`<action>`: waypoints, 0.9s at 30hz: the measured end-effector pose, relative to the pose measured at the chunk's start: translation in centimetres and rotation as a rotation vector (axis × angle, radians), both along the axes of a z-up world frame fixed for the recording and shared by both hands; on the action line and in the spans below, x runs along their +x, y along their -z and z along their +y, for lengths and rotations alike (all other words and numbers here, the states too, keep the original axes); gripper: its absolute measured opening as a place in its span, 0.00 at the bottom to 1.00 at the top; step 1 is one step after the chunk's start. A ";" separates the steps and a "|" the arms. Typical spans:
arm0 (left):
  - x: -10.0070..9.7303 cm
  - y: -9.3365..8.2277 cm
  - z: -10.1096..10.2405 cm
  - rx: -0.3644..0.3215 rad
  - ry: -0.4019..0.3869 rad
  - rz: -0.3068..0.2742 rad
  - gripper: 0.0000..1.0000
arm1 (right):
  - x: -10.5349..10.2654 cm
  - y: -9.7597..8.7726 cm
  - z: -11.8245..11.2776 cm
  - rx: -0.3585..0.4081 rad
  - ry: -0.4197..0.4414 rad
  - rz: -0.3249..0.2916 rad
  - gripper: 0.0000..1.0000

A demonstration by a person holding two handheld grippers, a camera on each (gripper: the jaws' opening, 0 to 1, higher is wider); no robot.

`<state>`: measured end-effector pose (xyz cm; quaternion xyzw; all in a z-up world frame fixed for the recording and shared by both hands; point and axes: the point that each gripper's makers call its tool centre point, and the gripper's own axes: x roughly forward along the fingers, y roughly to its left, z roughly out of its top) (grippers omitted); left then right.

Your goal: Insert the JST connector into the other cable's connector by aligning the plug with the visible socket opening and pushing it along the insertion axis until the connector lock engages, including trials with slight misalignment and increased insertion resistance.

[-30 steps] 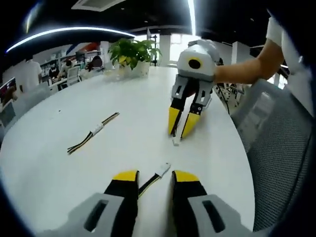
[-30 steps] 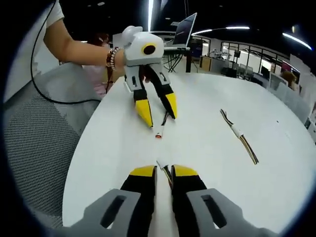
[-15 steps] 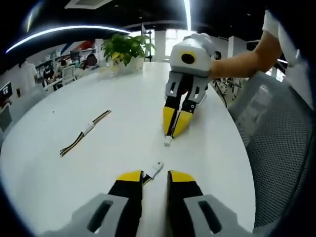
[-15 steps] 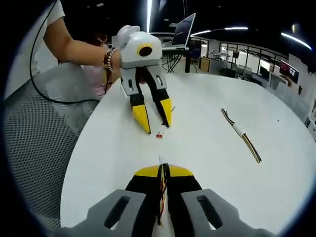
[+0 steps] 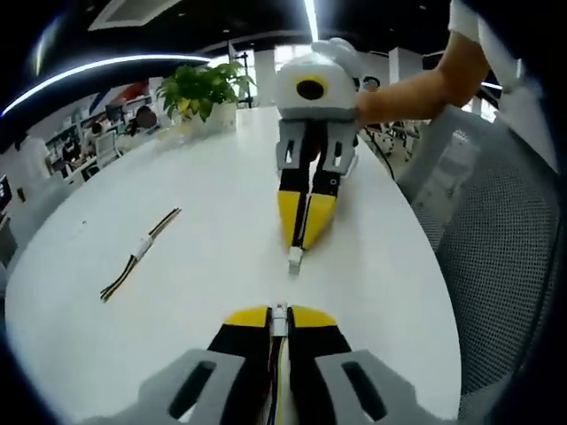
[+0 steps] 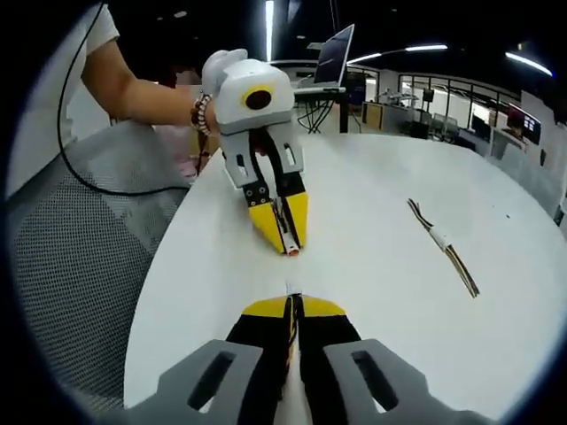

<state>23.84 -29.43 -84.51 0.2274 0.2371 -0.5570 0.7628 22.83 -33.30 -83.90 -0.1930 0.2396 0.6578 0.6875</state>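
In the left gripper view my left gripper [image 5: 280, 312] is shut on a thin wire cable, whose white JST connector [image 5: 280, 317] pokes out between the yellow tips. Straight ahead, the right gripper [image 5: 302, 241] points down at the white table [image 5: 204, 204], shut on the other cable, with its white connector [image 5: 294, 259] just below the tips. In the right gripper view my right gripper [image 6: 292, 303] grips its cable, with the connector tip [image 6: 290, 289] at the front. The left gripper [image 6: 284, 246] faces it with its connector [image 6: 292, 251] showing. A short gap separates the two connectors.
A spare joined cable [image 5: 137, 252] lies on the table, also visible as a cable [image 6: 446, 248] in the right gripper view. A potted plant [image 5: 199, 88] stands at the far edge. Mesh chairs [image 5: 496, 266] [image 6: 71, 248] flank the table. A laptop [image 6: 332, 57] sits farther back.
My left gripper has shut on its cable and connector. The right gripper shut on its cable a little earlier. The two grippers now point at each other, closer together.
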 end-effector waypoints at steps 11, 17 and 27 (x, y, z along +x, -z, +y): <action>-0.7 -1.3 -1.5 0.030 0.084 -0.069 0.00 | -0.5 -0.6 1.2 -0.062 -0.039 -0.030 0.00; -0.7 -1.5 -1.7 0.036 0.094 -0.090 0.00 | -0.3 -0.2 0.9 -0.080 -0.033 -0.030 0.00; -0.9 -0.9 -2.1 0.053 0.111 -0.087 0.00 | -0.4 0.5 1.0 -0.111 -0.042 -0.015 0.00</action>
